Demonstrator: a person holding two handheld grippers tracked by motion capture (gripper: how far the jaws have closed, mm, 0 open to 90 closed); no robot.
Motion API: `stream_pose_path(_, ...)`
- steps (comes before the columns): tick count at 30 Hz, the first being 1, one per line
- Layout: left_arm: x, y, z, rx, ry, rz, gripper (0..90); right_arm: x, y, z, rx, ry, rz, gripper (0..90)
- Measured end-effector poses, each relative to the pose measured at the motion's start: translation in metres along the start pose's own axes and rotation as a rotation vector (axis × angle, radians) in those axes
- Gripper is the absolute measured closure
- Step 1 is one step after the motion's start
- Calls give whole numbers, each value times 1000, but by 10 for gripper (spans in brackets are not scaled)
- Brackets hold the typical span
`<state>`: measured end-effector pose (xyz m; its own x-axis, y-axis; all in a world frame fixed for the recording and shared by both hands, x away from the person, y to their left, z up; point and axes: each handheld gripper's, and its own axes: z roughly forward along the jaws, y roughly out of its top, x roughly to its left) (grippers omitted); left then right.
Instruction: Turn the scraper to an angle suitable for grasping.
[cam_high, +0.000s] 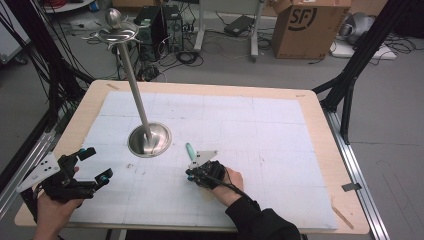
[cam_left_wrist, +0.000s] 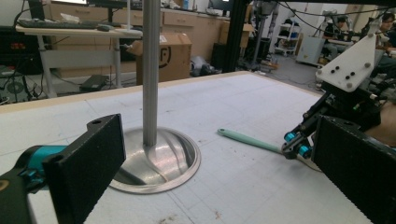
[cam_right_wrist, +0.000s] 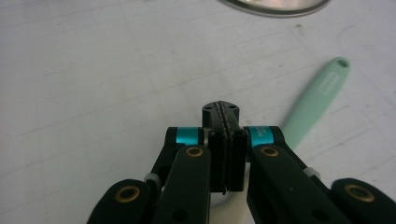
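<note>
A mint-green utensil handle (cam_high: 190, 149) lies on the white mat, just right of the steel stand's round base (cam_high: 149, 140). My right gripper (cam_high: 192, 173) sits low over the handle's near end with its jaws shut and pads pressed flat together. In the right gripper view the handle (cam_right_wrist: 317, 98) runs out from under the right gripper (cam_right_wrist: 221, 111), to the right of its jaws. Nothing shows between the pads. My left gripper (cam_high: 96, 165) is held at the table's front left, open and empty. The left gripper view looks past the left gripper (cam_left_wrist: 217, 140) at the stand's pole (cam_left_wrist: 151, 70) and the handle (cam_left_wrist: 247, 139).
The stand's tall pole (cam_high: 135, 85) leans up to a hooked top with a ball (cam_high: 114, 22). The mat (cam_high: 260, 130) covers most of the wooden table (cam_high: 320, 120). A cardboard box (cam_high: 305, 27), cables and black frame legs stand on the floor beyond.
</note>
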<state>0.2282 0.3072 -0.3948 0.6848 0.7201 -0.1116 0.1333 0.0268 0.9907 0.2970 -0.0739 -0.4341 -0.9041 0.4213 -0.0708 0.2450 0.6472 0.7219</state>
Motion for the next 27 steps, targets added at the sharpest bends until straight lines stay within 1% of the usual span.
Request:
stream_pose_path(1,0,0,0,1,-3,4,35,3,-2,2,31,4,-7,900)
stream_pose_path(2,0,0,1,1,-4,1,35,4,-4,3,52,-4,-16,900)
stream_pose_path(3,0,0,1,-1,-9,-6,35,4,-6,2,37,-5,-10,900)
stream_pose_path(6,0,2,0,-15,-29,-15,35,3,-10,0,30,3,5,900)
stream_pose_path(7,-1,3,-1,-23,-33,-13,35,2,-16,-5,24,-1,14,900)
stream_pose_path(10,-1,3,-2,-24,-30,-12,35,2,-21,-9,19,4,25,900)
stream_pose_path(11,-1,3,-2,-25,-29,-16,35,0,-27,-15,15,6,26,900)
stream_pose_path(12,0,2,-2,-23,-26,-18,35,0,-27,-15,15,6,26,900)
stream_pose_path(14,0,1,-1,-18,-25,-18,35,0,-34,-23,24,1,20,900)
stream_pose_path(16,0,1,-1,-18,-25,-22,35,-1,-38,-28,28,1,22,900)
stream_pose_path(17,0,1,-1,-18,-25,-22,35,-2,-41,-32,34,8,32,900)
stream_pose_path(19,0,0,0,-16,-24,-19,35,-3,-46,-38,40,6,29,900)
stream_pose_path(20,0,0,-1,-15,-23,-19,35,-3,-46,-38,40,6,29,900)
stream_pose_path(23,0,0,-1,-17,-20,-22,35,-6,-54,-48,54,7,27,900)
stream_pose_path(24,0,0,-1,-16,-19,-21,35,-7,-58,-54,62,5,34,900)
stream_pose_path(25,0,0,-1,-15,-18,-20,35,-9,-62,-57,63,-2,27,900)
stream_pose_path(26,0,0,-1,-16,-16,-22,35,-8,-65,-61,73,-4,48,900)
stream_pose_path(27,0,0,-1,-8,-10,-17,35,-8,-67,-64,73,-10,51,900)
